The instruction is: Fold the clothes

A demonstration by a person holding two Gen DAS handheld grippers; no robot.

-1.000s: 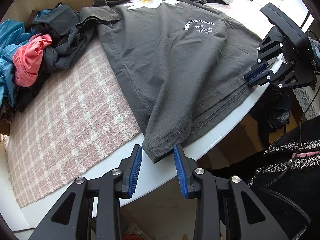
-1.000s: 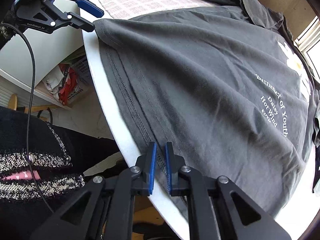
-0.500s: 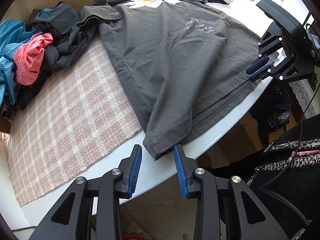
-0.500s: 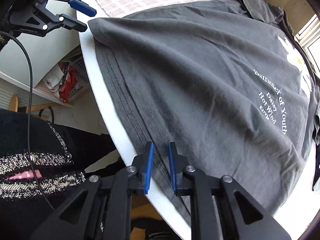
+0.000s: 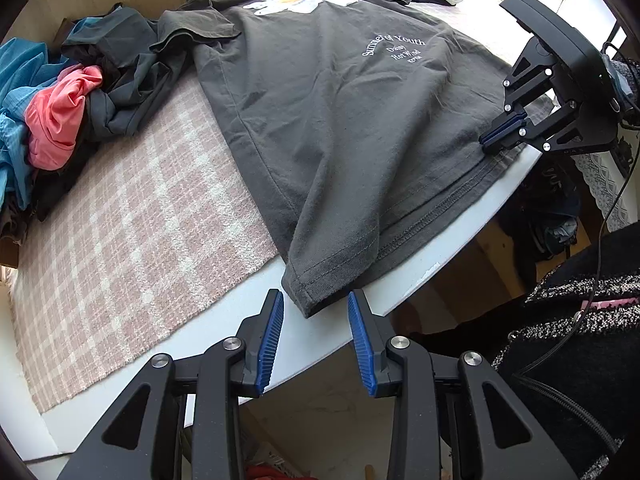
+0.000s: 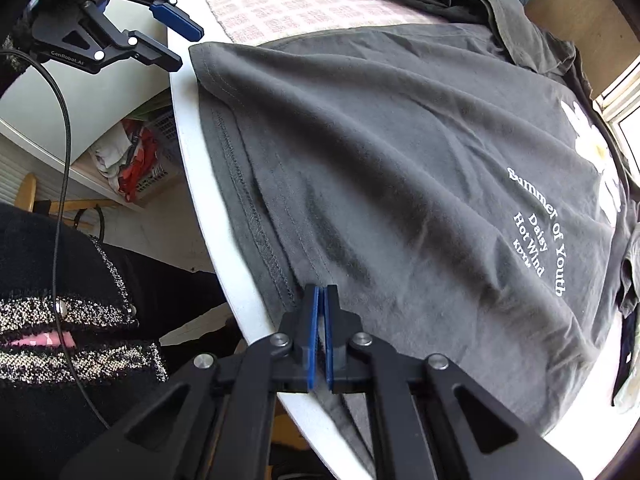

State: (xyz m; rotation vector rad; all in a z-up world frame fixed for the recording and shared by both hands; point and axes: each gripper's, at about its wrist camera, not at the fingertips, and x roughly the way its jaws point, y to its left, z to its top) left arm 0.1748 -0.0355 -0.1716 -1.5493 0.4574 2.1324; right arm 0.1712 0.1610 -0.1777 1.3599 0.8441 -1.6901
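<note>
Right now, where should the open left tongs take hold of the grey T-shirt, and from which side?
Probably the near hem corner of the grey T-shirt, approached from the table edge. That corner juts out towards the open left tongs, while the right tongs look shut on the hem.

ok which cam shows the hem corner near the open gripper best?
Left wrist: the hem corner of the grey T-shirt lies unobstructed just ahead of the open left gripper. Right wrist shows that corner far off, smaller.
</note>
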